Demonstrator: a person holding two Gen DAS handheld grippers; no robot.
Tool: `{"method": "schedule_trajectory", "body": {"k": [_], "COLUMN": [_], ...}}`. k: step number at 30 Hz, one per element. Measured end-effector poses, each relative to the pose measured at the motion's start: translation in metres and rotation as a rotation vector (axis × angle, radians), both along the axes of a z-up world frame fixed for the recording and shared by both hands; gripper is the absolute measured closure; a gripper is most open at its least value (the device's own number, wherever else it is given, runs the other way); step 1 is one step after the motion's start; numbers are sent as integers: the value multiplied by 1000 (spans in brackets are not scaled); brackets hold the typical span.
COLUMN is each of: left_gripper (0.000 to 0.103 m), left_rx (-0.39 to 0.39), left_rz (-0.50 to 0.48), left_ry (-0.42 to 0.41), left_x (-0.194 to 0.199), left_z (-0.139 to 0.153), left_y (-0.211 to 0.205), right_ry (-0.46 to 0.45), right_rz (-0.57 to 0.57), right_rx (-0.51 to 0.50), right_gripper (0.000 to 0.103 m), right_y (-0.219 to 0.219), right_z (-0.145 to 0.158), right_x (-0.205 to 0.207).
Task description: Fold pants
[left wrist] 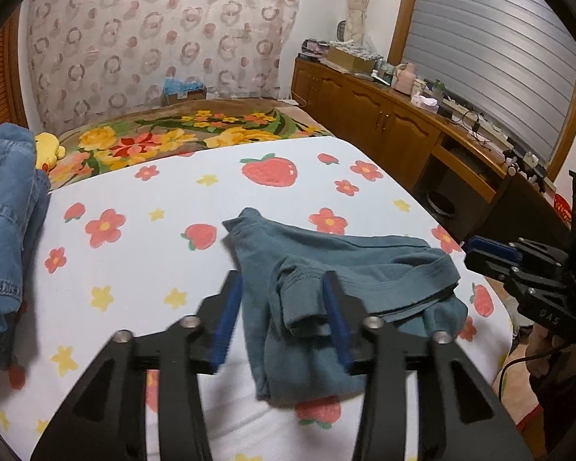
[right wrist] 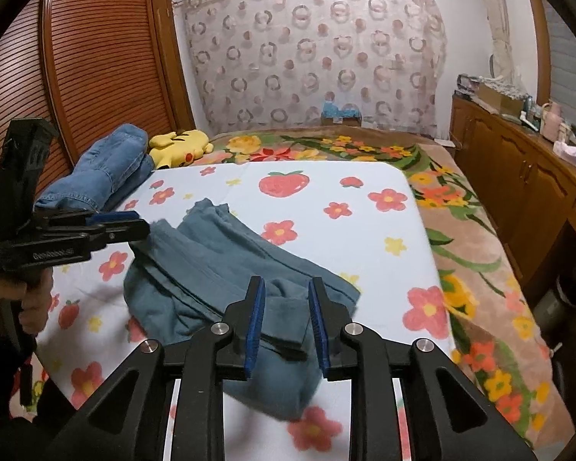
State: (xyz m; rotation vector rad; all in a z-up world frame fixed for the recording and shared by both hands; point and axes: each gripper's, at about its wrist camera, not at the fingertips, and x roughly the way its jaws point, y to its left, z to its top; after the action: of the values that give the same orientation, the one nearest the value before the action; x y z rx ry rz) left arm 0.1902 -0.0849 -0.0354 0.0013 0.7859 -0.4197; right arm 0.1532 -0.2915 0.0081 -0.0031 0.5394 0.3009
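Teal pants (left wrist: pixel 326 265) lie folded in a bundle on the strawberry-and-flower sheet (left wrist: pixel 134 269). In the left wrist view my left gripper (left wrist: pixel 282 284) stands open over the near end of the bundle. A fold of the cloth rises between its blue pads, and the left pad is clear of it. In the right wrist view my right gripper (right wrist: pixel 286 282) is open too, with the other end of the pants (right wrist: pixel 226 265) between its pads and not pinched. Each gripper shows from the side in the other view: the right gripper (left wrist: pixel 491 253) and the left gripper (right wrist: pixel 134 223).
Folded blue jeans (right wrist: pixel 100 169) and a yellow plush toy (right wrist: pixel 180 146) lie at the sheet's far left. A floral blanket (right wrist: pixel 460 230) covers the bed beyond and to the right. A wooden cabinet (left wrist: pixel 384 115) with clutter runs along the right, and a louvred wardrobe (right wrist: pixel 76 57) stands on the left.
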Motion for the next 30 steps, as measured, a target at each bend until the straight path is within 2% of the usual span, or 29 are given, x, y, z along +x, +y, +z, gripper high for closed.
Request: {"method": "schedule_trajectory", "body": {"k": [4, 9, 16, 22, 30], "left_gripper": [55, 55, 55, 55, 55], "left_rx": [5, 29, 83, 150, 171], "left_rz": [-10, -29, -46, -69, -58], "left_ry": [12, 43, 83, 78, 47], "left_x": [-9, -16, -9, 14, 37], "left_z": [-8, -25, -42, -42, -32], "left_y": [8, 10, 2, -14, -22], "right_ry": [24, 71, 112, 109, 54], "right_rz": [37, 57, 42, 32, 24], "right_rx": [-42, -82, -130, -177, -194], "right_gripper": [78, 66, 66, 66, 66], "right_y": [3, 6, 11, 15, 13], "right_z": [-8, -23, -29, -26, -12], "right_x": [-8, -9, 8, 25, 47]}}
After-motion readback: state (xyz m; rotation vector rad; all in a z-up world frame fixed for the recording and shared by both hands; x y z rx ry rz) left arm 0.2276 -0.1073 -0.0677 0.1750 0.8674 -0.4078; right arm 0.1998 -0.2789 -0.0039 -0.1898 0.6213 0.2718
